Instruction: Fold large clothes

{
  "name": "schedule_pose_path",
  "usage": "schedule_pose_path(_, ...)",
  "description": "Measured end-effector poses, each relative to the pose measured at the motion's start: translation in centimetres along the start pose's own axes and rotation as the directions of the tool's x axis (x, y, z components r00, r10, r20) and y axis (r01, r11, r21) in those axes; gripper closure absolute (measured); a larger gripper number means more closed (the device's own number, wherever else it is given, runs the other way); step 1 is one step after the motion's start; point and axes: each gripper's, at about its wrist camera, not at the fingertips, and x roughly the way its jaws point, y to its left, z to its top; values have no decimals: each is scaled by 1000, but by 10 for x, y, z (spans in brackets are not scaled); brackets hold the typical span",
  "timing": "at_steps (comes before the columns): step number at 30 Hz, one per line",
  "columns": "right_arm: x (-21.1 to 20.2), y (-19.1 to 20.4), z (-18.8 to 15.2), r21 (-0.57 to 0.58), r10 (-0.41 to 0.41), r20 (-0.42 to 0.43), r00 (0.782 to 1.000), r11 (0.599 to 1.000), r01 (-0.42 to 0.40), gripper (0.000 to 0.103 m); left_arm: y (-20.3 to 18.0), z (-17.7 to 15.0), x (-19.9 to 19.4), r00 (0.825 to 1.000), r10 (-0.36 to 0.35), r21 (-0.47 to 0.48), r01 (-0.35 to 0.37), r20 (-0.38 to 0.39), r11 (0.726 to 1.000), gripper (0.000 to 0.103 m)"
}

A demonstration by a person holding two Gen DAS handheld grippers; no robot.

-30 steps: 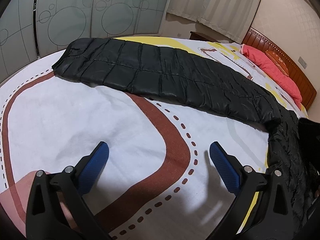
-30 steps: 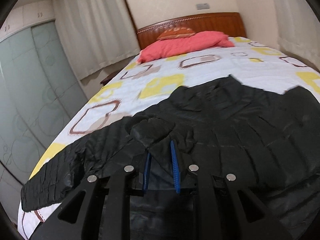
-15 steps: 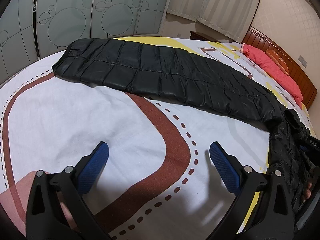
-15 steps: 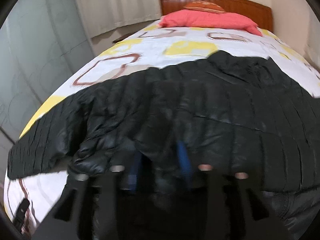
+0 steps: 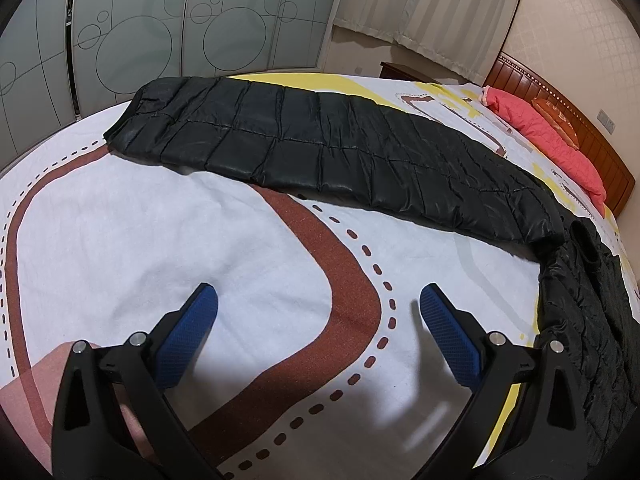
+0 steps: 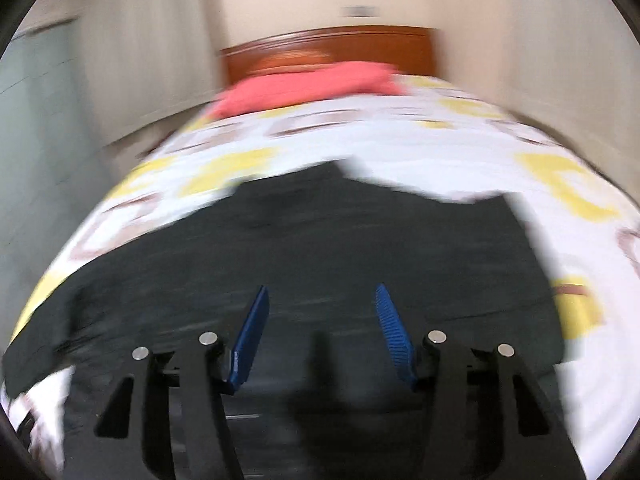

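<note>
A black quilted puffer coat lies spread on the bed. In the left wrist view its long sleeve (image 5: pixel 340 152) stretches across the sheet, with the body (image 5: pixel 584 304) at the right edge. My left gripper (image 5: pixel 318 300) is open and empty, low over bare sheet in front of the sleeve. In the blurred right wrist view the coat body (image 6: pixel 320 240) fills the middle. My right gripper (image 6: pixel 322 300) is open and empty above it.
The bed sheet (image 5: pixel 160 240) is white with brown and yellow shapes. A pink pillow (image 5: pixel 552 140) lies by the wooden headboard (image 6: pixel 328 46). Frosted wardrobe doors (image 5: pixel 160 28) and curtains (image 5: pixel 432 8) stand beyond the bed.
My right gripper let go of the fold of coat it was pinching and opened, and it is moving fast. The coat body dropped flat. My left gripper stayed still.
</note>
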Motion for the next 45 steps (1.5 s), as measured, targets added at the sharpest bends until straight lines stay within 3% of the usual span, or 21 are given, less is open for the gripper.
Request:
schedule_pose_path(4, 13, -78, 1, 85, -167, -10, 986, 982, 167, 51, 0, 0, 2, 1000, 9, 7, -9, -1, 1000, 2)
schedule_pose_path(5, 20, -88, -3, 87, -184, -27, 982, 979, 186, 55, 0, 0, 3, 1000, 12, 10, -12, -2, 1000, 2)
schedule_pose_path(8, 49, -100, -20, 63, -181, -117, 977, 980, 189, 56, -1, 0, 4, 1000, 21, 16, -21, -4, 1000, 2)
schedule_pose_path(9, 62, -101, -28, 54, -166, -158, 973, 983, 177, 55, -2, 0, 5, 1000, 24, 18, -24, -5, 1000, 2)
schedule_pose_path(13, 60, -91, -23, 1, -195, -148, 970, 980, 197, 56, -4, 0, 4, 1000, 31, 24, -30, -5, 999, 2)
schedule_pose_path(16, 49, -84, -14, 11, -208, -91, 974, 978, 210, 55, -4, 0, 5, 999, 39, 30, -38, -6, 999, 2)
schedule_pose_path(19, 76, -86, -26, -16, -211, -164, 964, 977, 212, 52, -6, -1, 4, 999, 43, 35, -43, -6, 998, 2)
schedule_pose_path(20, 79, -83, -25, -43, -229, -154, 961, 973, 225, 52, -6, -2, 4, 999, 44, 35, -43, -6, 998, 2)
schedule_pose_path(22, 71, -77, -16, -56, -236, -148, 960, 972, 230, 52, -6, -2, 4, 999, 41, 33, -41, -5, 999, 2)
schedule_pose_path(25, 62, -73, 9, -12, -192, -93, 977, 981, 192, 52, -7, -2, 4, 999, 44, 35, -44, -5, 998, 2)
schedule_pose_path(28, 76, -66, 29, -16, -188, -58, 980, 982, 188, 50, -7, -2, 4, 999, 47, 37, -47, -6, 998, 2)
schedule_pose_path(30, 99, -69, 28, -13, -205, -86, 975, 979, 205, 49, -7, -2, 4, 999, 47, 37, -47, -6, 998, 2)
schedule_pose_path(32, 128, -70, 16, -25, -213, -170, 962, 977, 212, 45, -7, -2, 4, 999, 48, 38, -48, -6, 998, 2)
schedule_pose_path(33, 131, -66, 13, -57, -236, -154, 960, 972, 230, 45, -7, -2, 4, 999, 48, 38, -48, -6, 998, 2)
schedule_pose_path(35, 121, -60, 16, -65, -242, -137, 960, 970, 235, 45, -7, -2, 5, 999, 48, 38, -48, -7, 998, 2)
schedule_pose_path(37, 104, -57, 14, -27, -185, -117, 976, 983, 183, 45, -7, -3, 5, 999, 48, 38, -48, -6, 998, 2)
schedule_pose_path(40, 80, -49, -2, -17, -166, -90, 982, 986, 165, 45, -7, -3, 6, 999, 46, 37, -46, -6, 998, 2)
schedule_pose_path(45, 102, -42, -22, -64, -177, -140, 974, 983, 170, 43, -7, -3, 6, 999, 48, 37, -48, -11, 998, 2)
